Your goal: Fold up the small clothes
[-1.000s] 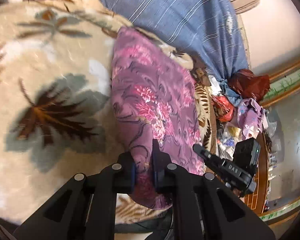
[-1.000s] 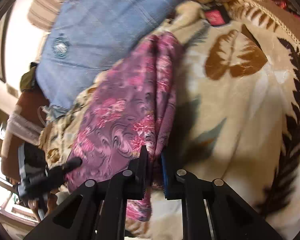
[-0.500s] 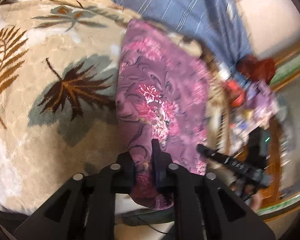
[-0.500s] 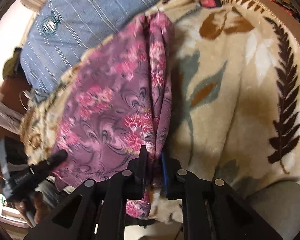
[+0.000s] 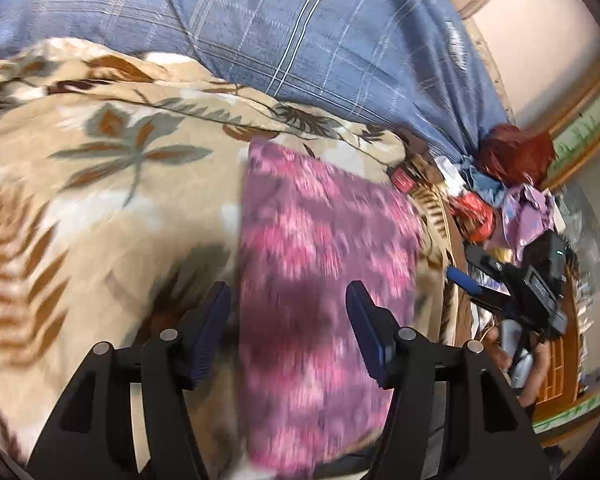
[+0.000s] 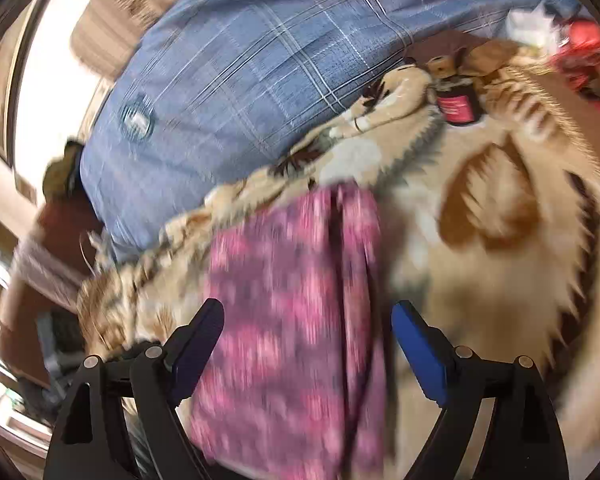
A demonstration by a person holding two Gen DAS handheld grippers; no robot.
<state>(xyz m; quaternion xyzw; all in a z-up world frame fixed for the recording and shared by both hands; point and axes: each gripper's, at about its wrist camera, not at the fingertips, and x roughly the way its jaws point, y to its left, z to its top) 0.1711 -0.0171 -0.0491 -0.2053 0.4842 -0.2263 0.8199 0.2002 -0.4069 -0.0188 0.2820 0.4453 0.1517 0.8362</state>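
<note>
A purple and pink floral garment (image 5: 320, 264) lies folded in a long strip on a beige leaf-print blanket (image 5: 100, 200). My left gripper (image 5: 288, 300) is open, its jaws standing wide on either side of the garment's near end. In the right wrist view the same garment (image 6: 296, 320) lies on the blanket (image 6: 500, 280), and my right gripper (image 6: 308, 320) is open with the cloth between its spread jaws. Neither gripper holds the cloth. The right gripper also shows in the left wrist view (image 5: 520, 284), off the bed's right edge. Both views are motion-blurred.
A blue plaid pillow (image 5: 300, 32) lies behind the blanket, also in the right wrist view (image 6: 260, 72). A small dark jar with a pink label (image 6: 456, 106) sits at the blanket's far edge. Clutter of bags and cloth (image 5: 512, 184) lies beside the bed.
Both grippers were shut on the garment's near edge; now both have opened and let it go. The garment has settled flat on the blanket.
</note>
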